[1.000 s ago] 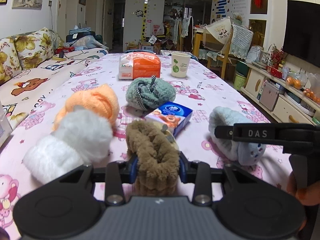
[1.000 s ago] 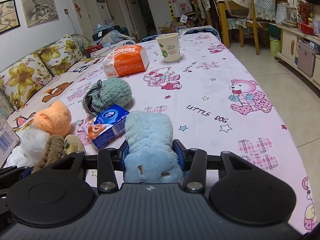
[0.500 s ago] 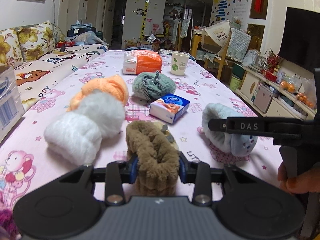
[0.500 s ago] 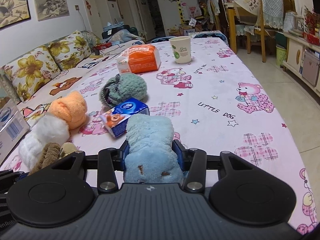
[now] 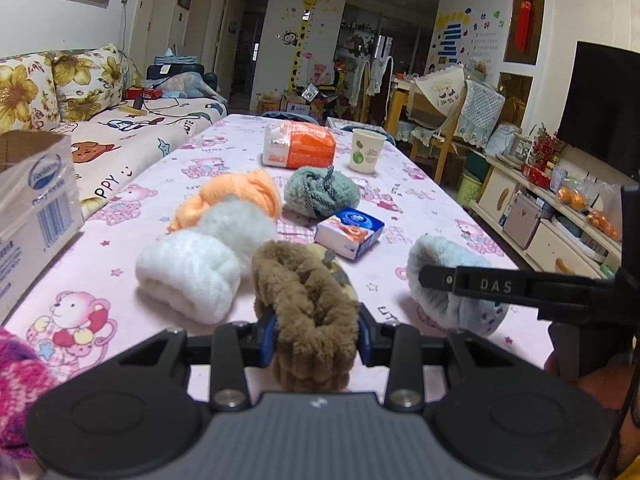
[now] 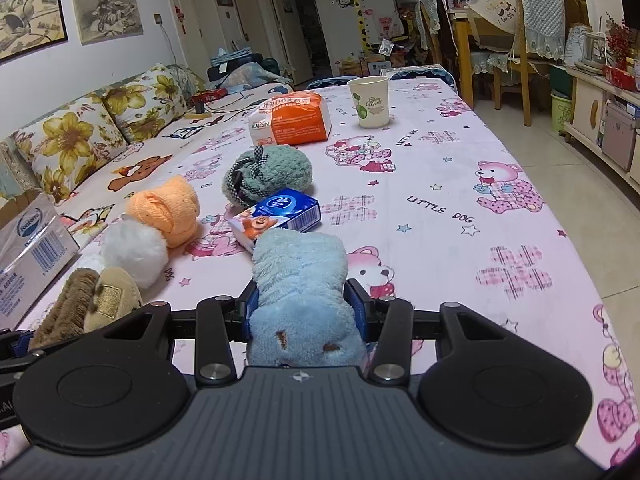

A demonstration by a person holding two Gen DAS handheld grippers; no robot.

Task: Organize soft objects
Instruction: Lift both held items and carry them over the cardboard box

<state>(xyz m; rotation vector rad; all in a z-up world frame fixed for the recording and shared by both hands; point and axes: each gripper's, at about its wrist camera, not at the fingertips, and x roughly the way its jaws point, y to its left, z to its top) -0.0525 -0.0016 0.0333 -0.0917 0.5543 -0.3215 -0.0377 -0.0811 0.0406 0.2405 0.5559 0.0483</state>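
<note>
A: Where are the soft things right now?

B: Two are in hand. The brown plush slipper [image 5: 308,312] is pinched between the pads of the left gripper [image 5: 316,338], toe pointing away from the camera, and seems to hang just above the desk [image 6: 460,200]. The light blue plush slipper [image 6: 300,292] is clamped the same way in the right gripper [image 6: 302,316]. Both sets of jaws press into the pile, so neither gripper is spread.

A: And the ones not held?

B: A white fluffy roll [image 5: 188,276] lies just left of the brown slipper, with a second pale fluffy ball [image 5: 236,224] touching it behind, and an orange knitted bundle [image 5: 236,196] behind that. A green chenille bundle [image 5: 320,196] sits further back, near the middle of the desk. A pink knitted piece [image 5: 16,392] shows at the bottom left edge; I cannot tell what it rests on.

A: Anything that isn't soft?

B: A small blue tissue pack [image 6: 280,216] beside the green bundle, an orange-and-white package [image 6: 292,120] and a paper cup [image 6: 370,102] at the far end. A cardboard carton [image 5: 32,208] stands at the left edge of the desk.

A: How far along, would you say?

B: Early, I'd judge. Two items lifted, none visibly put away, and four more loose on the cloth. The carton may be the destination, but its inside is hidden.
</note>
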